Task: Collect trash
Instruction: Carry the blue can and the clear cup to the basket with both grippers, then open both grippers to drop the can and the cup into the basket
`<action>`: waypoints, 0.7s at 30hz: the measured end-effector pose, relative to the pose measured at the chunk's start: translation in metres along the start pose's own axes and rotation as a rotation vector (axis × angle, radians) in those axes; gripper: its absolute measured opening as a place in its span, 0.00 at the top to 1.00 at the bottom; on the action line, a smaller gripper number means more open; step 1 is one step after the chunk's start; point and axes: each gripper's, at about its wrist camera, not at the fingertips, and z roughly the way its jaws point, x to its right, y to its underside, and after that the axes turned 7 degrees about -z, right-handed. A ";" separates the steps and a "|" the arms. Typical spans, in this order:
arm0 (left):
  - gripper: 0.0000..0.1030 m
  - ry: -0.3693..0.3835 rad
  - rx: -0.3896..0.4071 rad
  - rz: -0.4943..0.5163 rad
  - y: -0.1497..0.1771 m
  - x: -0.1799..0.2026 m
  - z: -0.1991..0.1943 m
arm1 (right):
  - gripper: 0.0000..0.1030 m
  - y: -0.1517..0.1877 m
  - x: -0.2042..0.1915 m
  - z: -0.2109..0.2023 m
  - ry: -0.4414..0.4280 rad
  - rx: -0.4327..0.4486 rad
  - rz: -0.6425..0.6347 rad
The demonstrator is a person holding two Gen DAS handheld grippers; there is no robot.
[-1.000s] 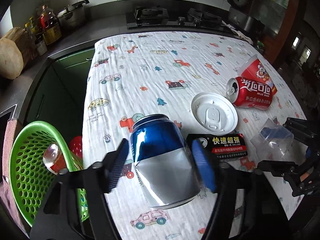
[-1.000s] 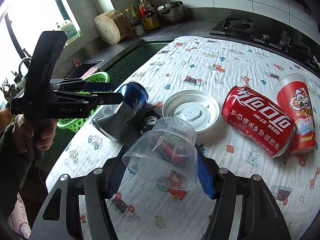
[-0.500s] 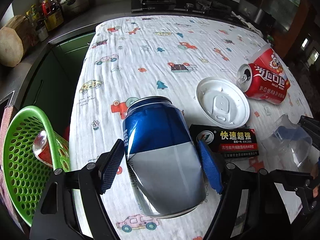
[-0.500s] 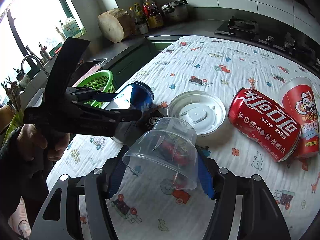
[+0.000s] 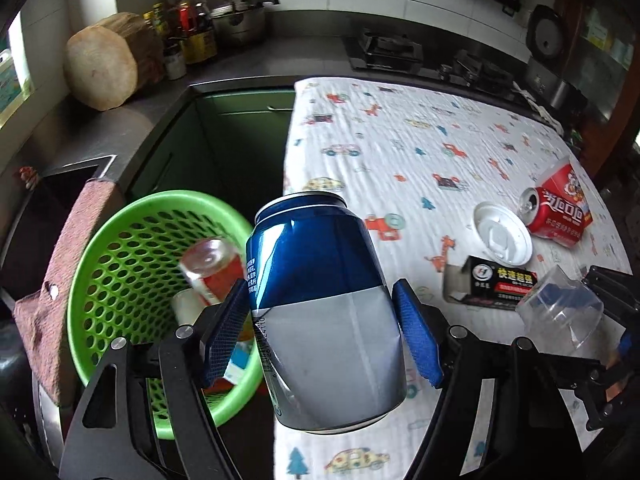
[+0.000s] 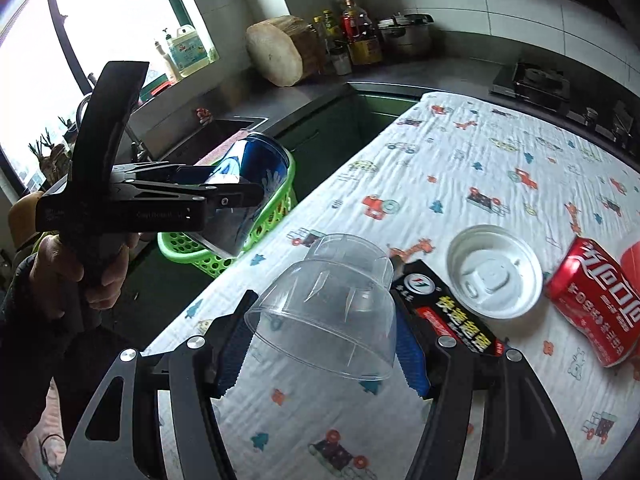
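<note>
Left gripper: blue-padded fingers clamped on the dented sides of a blue and silver can, held in the air at the edge of the surface, beside and partly above the green basket. Right gripper: fingers pressed against a clear plastic cup, carried on its side with its open mouth toward the camera, above the near edge of the surface.

Basket: perforated green plastic, standing off the surface on its left side, against a brown cloth; it holds a red and white can and other items too blurred to name.

Surface: covered by a white cloth printed with small cars, trees and animals. Lying on it, near the right gripper, a black carton with yellow lettering; touching it, a white round lid; just beside the lid, a red cola can on its side, with a red paper cup lying against it.

Room: a kitchen. Dark counter along white-tiled walls, bearing a round wooden block, oil bottles and a steel pot; a gas hob behind the surface; a sink below a bright window.
</note>
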 end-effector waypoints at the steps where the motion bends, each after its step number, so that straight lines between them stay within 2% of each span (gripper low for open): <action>1: 0.31 -0.020 0.006 -0.018 0.000 -0.012 -0.002 | 0.40 -0.004 -0.006 0.006 -0.012 -0.002 -0.003; 6: 0.31 -0.105 -0.008 -0.123 0.009 -0.073 -0.002 | 0.40 -0.022 -0.037 0.037 -0.054 -0.015 -0.031; 10: 0.31 -0.138 -0.029 -0.202 0.017 -0.113 0.006 | 0.40 -0.036 -0.061 0.060 -0.079 -0.025 -0.068; 15: 0.30 -0.180 -0.048 -0.275 0.025 -0.146 0.020 | 0.40 -0.048 -0.078 0.084 -0.101 -0.038 -0.092; 21: 0.29 -0.194 -0.063 -0.317 0.029 -0.163 0.028 | 0.40 -0.061 -0.087 0.107 -0.116 -0.045 -0.113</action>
